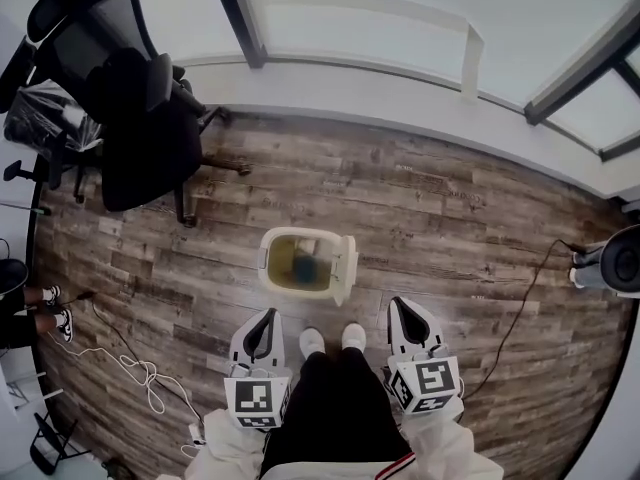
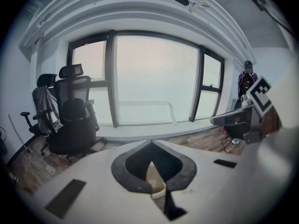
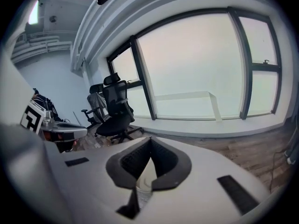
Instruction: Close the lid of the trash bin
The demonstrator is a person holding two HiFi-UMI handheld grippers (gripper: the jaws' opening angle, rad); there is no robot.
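The trash bin (image 1: 297, 262) is seen standing open on the wooden floor (image 1: 450, 218) just ahead of the feet, its lid (image 1: 345, 266) raised upright along the right side. The left gripper (image 1: 266, 318) and right gripper (image 1: 402, 310) are held short of it, jaws together on nothing. If the lid is pushed sideways rather than downward, the light bin could be slid or tipped; a hard push could let the lid slam.

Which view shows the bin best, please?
The head view: it shows the whole bin from above, open, with its lid standing at the right edge. The gripper views show only a pale sliver of it past the left claw and right claw.
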